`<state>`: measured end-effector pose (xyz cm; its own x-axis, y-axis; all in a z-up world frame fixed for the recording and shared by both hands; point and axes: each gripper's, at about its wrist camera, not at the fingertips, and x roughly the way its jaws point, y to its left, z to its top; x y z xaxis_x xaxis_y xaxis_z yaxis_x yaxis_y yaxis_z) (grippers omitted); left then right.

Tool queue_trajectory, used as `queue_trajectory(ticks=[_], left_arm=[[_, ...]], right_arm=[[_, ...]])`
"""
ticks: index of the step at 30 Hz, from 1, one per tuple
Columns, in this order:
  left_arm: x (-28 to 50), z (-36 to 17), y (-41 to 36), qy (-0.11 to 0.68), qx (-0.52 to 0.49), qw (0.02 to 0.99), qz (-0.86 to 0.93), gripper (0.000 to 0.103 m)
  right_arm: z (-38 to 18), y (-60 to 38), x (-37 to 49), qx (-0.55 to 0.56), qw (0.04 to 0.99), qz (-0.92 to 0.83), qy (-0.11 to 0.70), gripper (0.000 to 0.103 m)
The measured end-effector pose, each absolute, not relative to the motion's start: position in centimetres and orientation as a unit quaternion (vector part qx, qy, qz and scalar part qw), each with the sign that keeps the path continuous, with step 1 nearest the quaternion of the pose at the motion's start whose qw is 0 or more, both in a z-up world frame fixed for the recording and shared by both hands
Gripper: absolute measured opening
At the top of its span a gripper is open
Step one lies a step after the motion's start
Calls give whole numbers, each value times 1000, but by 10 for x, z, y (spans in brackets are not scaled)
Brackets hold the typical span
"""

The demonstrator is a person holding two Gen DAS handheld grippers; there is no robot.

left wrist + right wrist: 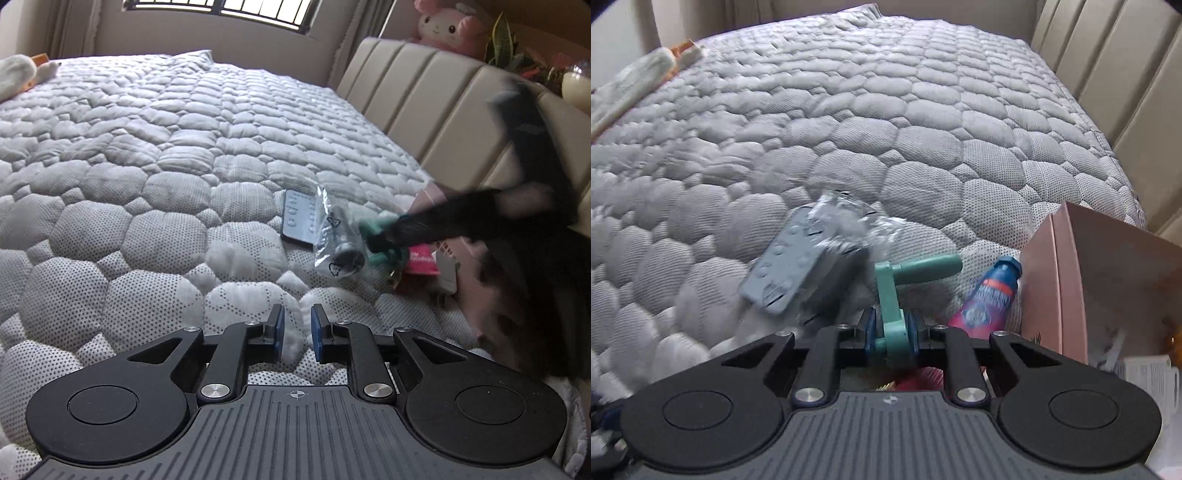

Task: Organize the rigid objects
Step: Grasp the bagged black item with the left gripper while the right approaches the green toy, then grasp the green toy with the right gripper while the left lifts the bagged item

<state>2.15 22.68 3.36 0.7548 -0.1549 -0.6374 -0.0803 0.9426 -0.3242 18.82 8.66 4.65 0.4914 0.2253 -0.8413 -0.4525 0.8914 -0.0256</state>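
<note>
My right gripper [891,332] is shut on a teal crank-shaped plastic tool [901,291], held above the quilted mattress [849,110]. The tool also shows blurred in the left wrist view [376,236] at the tip of the right gripper [373,238]. Beneath it lie a grey remote control [783,273], which shows in the left wrist view too [299,218], and a clear plastic bag [332,236] with a metal cylinder [347,243] inside. My left gripper [297,332] hovers over the mattress, slightly parted and empty.
A pink box [1089,280] stands at the right by the beige headboard [424,96]. A blue and pink tube [990,295] lies beside the box. A white plush toy [18,74] rests at the mattress's far left. A pink plush [447,22] sits above the headboard.
</note>
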Motion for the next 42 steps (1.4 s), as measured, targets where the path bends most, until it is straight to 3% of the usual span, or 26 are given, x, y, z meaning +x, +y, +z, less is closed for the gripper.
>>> queue_trajectory(ticks=[1,7,17,25,27,29,31,32,35,42], left_arm=[[20,35,229,340,-177,924,-21,17],[34,48,234,312,-206,927,-14,17],[120,46,174,361,-123,924,-22,17],[158,24,152,386,-53,921,-12,30],[161,20,148,391,-27,920,-22,35],[161,18,147,388,-5,921,-30,35],[163,18,151,390,-13,920,-32,35],[163,19,153,392,-23,919,-34,33],[159,22,160,392,-51,918,-37,26],[94,32,162,389,-85,913,-94,25]], right_arm=[[53,85,178,-121,857,209,454,11],[95,43,78,-128,857,289,406,11],[64,-37,19,-126,878,271,374,11],[60,-83,7,-89,895,254,357,12],[57,-90,2,-86,896,254,355,14],[55,-95,-2,-85,898,252,350,23],[53,-99,-6,-80,901,251,344,39],[53,-101,-8,-76,902,251,342,41],[51,-106,-13,-71,903,248,343,42],[52,-108,-26,-75,906,246,336,42]])
